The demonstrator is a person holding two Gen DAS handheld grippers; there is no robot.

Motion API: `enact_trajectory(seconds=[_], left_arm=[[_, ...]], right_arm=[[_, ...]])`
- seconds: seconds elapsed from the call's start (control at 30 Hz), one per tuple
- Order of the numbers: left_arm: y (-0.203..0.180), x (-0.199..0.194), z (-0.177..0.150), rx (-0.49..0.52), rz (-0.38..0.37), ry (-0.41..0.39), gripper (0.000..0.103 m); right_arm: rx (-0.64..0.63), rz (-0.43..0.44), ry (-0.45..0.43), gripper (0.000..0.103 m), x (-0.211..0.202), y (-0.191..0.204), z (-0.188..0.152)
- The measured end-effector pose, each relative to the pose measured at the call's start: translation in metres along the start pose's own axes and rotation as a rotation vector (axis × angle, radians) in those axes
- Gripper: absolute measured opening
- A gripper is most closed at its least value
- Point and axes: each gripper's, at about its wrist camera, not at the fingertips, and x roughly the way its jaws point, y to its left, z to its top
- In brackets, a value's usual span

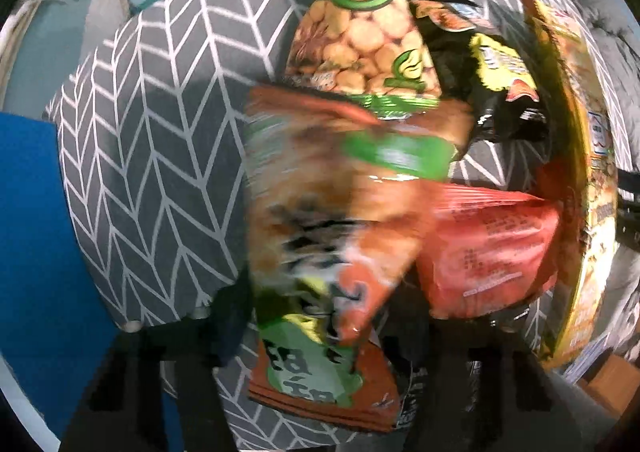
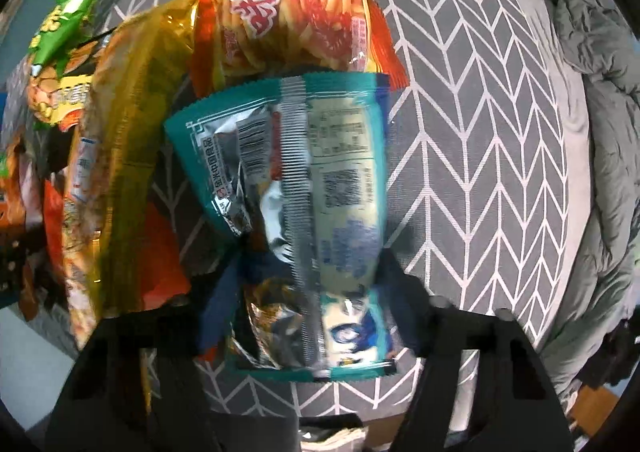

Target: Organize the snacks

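While each packet is clamped between narrowed tongs, the orange packet by the left gripper and the teal packet by the right gripper, both are held over the patterned cloth, presumably for sorting.

Orange-and-green snack packet is lying blurred on the grey chevron cloth, its lower end crumpled. Beyond it a green peanut packet is lying partly over its top edge; a black-and-yellow packet and a red packet are lying to its right. Teal packet is lying back-side up on the same cloth — barcode showing — with an orange stick-snack packet touching its far edge.
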Motion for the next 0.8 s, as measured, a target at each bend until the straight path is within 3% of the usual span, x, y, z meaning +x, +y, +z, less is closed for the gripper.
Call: enact_trajectory(seconds=[0.13,0.27,0.53,0.8], left_arm=[[0.001,0.000,0.007,0.003,-0.002,0.002,0.041],[0.010,-0.002,0.009,-0.003,-0.012,-0.006,0.036],[0.028,-0.015,0.007,0.012,-0.017,-0.048,0.035],[0.046,-0.065,-0.015,-0.014,-0.035,-0.097,0.035]], right_arm=[[-0.018,0.016,-0.002,0.061,-0.002,-0.006,-0.004],[-0.028,0.023,-0.010,0.061,-0.011,-0.018,-0.017],[-0.014,0.027,-0.046,0.061,-0.037,-0.027,-0.031],[-0.043,0.013,-0.083,0.061,-0.085,-0.020,-0.053]])
